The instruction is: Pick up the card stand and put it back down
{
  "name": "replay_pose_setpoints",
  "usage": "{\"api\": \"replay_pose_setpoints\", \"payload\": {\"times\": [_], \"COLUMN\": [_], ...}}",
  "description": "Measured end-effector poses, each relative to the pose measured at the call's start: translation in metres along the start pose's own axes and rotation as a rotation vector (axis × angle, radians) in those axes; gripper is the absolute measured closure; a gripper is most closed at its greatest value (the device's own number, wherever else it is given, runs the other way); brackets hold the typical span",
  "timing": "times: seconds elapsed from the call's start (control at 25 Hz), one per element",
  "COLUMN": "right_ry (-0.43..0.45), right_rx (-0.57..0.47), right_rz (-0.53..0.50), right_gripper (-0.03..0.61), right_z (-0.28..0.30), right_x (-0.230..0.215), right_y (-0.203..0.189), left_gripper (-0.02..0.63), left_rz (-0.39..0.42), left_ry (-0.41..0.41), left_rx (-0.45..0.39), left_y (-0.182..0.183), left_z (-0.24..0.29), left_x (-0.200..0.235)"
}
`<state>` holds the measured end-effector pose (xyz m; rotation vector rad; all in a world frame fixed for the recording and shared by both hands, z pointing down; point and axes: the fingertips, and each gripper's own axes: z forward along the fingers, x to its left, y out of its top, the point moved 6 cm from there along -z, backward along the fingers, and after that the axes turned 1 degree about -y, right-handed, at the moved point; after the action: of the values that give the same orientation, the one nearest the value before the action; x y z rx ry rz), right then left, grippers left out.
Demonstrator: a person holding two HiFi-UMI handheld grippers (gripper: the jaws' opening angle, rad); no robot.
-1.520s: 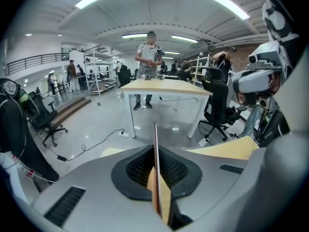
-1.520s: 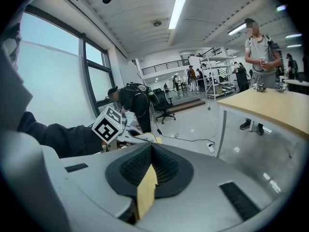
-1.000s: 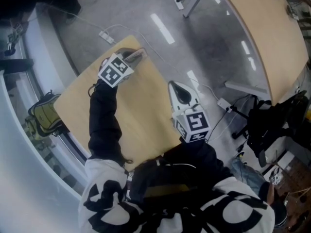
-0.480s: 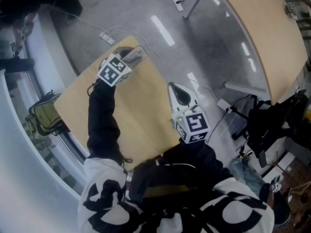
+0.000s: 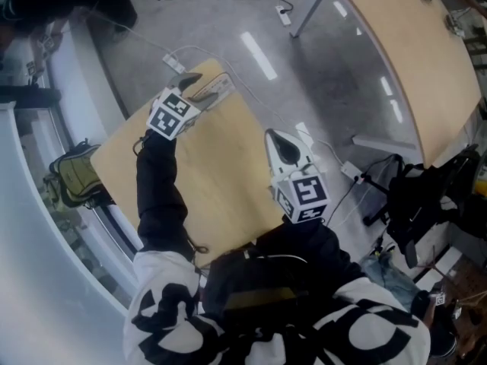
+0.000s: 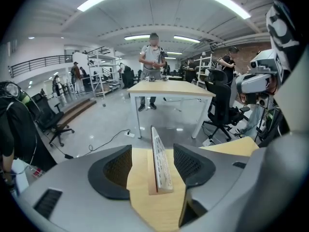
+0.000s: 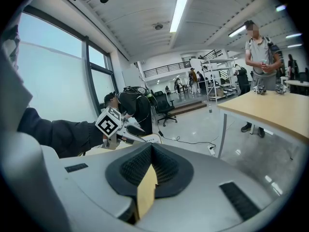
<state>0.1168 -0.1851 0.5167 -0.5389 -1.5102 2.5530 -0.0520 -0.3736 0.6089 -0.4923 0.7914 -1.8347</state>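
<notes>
**Two grippers, one card stand back on the table**

Head view: the left gripper (image 5: 199, 90) reaches out over the far corner of the small wooden table (image 5: 221, 173). The pale card stand (image 5: 219, 87) sits at its tip, close to the table's edge. The right gripper (image 5: 278, 135) hangs well apart from it, off the table's near right side, touching nothing.

Left gripper view: the card stand rests upright on its wooden base on the tabletop, edge-on to the camera, between the two jaws. The jaws have just been opening and now stand about half apart. Bare table shows on either side of the stand, and neither of the dark ribbed pads (image 6: 116, 167) presses on it. The stand therefore appears released and bearing its own weight. Judged from this, the putting-down looks done, and what seems left is only to draw the gripper back clear without knocking the thin stand over near the edge.

Right gripper view: the jaws are closed together with nothing gripped, only a sliver of tabletop showing below them. Beyond them, a dark sleeve (image 7: 58, 134) leads to the left gripper's marker cube (image 7: 110, 122), low over the table's far end
</notes>
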Motion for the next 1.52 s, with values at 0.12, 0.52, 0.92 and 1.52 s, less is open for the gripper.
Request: {"api": "replay_pose_setpoints", "payload": {"times": [0.12, 0.52, 0.92, 1.52], "right_ry": [0.014, 0.061, 0.1, 0.161], "right_rx": [-0.02, -0.079, -0.196, -0.292], "right_rz": [-0.018, -0.075, -0.192, -0.306], "right_gripper": [0.56, 0.56, 0.56, 0.56], "right_z": [-0.003, -0.029, -0.082, -0.118], "right_x": [0.008, 0.058, 0.116, 0.187], "right_y": [0.007, 0.019, 0.04, 0.052], "left_gripper": [0.351, 0.354, 0.422, 0.607], "left_rz": [-0.028, -0.196, -0.346, -0.372], "left_ry": [0.079, 0.32, 0.426, 0.633], "left_rx": [-0.056, -0.304, -0.539, -0.649], "left_y": [0.002, 0.02, 0.029, 0.02], "left_z": [-0.026, -0.143, -0.231, -0.31], "left_x": [0.004, -0.047, -0.163, -0.238]}}
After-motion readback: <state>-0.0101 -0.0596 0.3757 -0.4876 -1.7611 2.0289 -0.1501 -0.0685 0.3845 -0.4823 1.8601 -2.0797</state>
